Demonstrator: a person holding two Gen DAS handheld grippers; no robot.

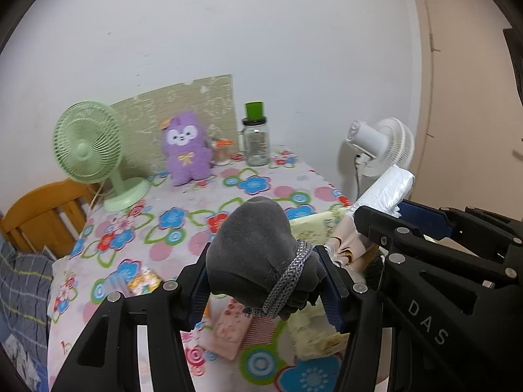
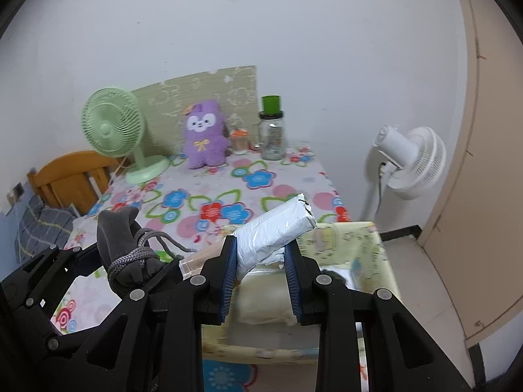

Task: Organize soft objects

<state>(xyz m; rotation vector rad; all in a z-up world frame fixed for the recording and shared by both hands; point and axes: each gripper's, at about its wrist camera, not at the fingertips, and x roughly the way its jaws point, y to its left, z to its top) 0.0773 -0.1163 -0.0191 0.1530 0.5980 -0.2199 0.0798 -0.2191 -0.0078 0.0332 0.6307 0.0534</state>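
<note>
Jaws of left gripper (image 1: 268, 281) clamped on one grey drawstring pouch (image 1: 258, 254), lower centre; jaws of right gripper (image 2: 261, 261) clamped on one white wrapped pack (image 2: 274, 232), centre. Both tilted downward over flowered counter (image 2: 209, 196). "DAS" readable lower right. Two fans, one purple plush (image 2: 204, 134) at back.
</note>
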